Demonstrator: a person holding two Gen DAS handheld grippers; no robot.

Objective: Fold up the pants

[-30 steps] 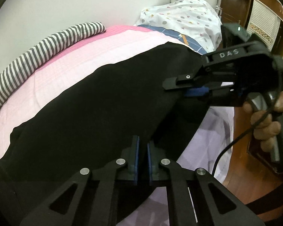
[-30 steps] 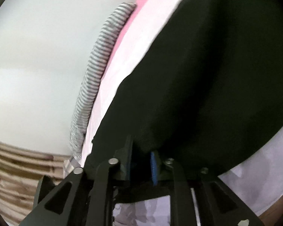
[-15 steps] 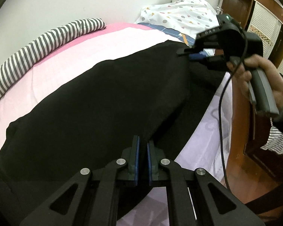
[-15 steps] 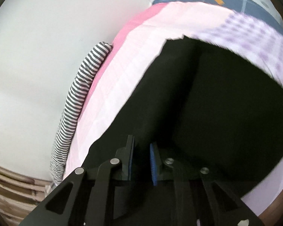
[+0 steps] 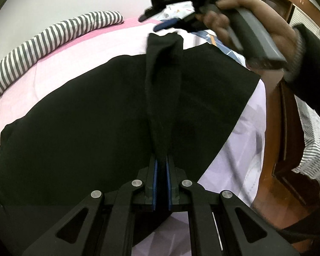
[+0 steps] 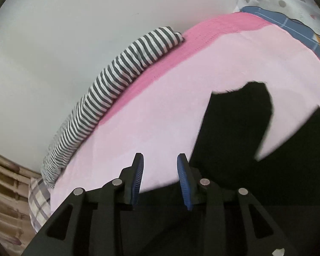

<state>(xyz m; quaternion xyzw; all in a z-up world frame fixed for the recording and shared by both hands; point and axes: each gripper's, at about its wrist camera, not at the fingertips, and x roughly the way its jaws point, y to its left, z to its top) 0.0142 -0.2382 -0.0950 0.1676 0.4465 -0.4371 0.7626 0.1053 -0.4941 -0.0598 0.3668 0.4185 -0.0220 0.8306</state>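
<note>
Black pants [image 5: 85, 117] lie spread on a pink bed sheet [image 5: 59, 64]. My left gripper [image 5: 161, 166] is shut on a fold of the pants, and a raised strip of black cloth [image 5: 162, 74] runs from it toward the far end. My right gripper [image 6: 160, 177] is open and empty above the sheet, with the pants [image 6: 234, 128] just to its right. In the left wrist view the right gripper [image 5: 160, 21] hangs above the strip's far end, apart from it.
A grey-and-white striped roll [image 5: 42, 42] lies along the wall side of the bed [image 6: 121, 81]. Patterned pillows [image 6: 288, 0] sit at the head end. A wooden cabinet [image 5: 288, 138] stands beside the bed on the right.
The right gripper has opened and let go of the pants end, then risen above it. The left gripper stays shut on the cloth, and the fold now stands up as a strip.
</note>
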